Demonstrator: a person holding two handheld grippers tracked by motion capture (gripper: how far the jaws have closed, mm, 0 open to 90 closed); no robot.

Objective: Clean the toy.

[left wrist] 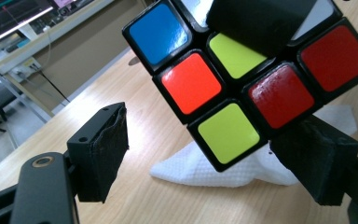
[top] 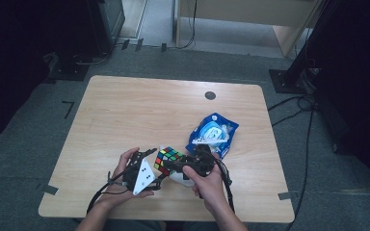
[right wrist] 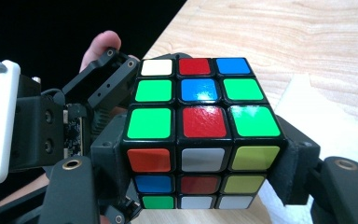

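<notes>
Right hand-held gripper (right wrist: 193,186) is pinching the puzzle cube (right wrist: 200,126) near the table's (top: 125,110) front edge. Left hand-held gripper (left wrist: 214,154) is standing spread beside it, gripping nothing. Next, it likely needs to clamp one layer for a twist.

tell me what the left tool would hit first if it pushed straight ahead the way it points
Probably the puzzle cube, just ahead of the open left tool and held by the right tool; depth is hard to judge.

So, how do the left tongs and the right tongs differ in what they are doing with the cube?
The right tongs clamp the cube with a pad on each of two opposite sides, while the left tongs stand open, pads off the cube. The right tongs carry the cube above the table; the left tongs carry nothing. The left tongs bear a white three-cornered plate; no such plate shows on the right tongs. Both are black and hand-held.
</notes>
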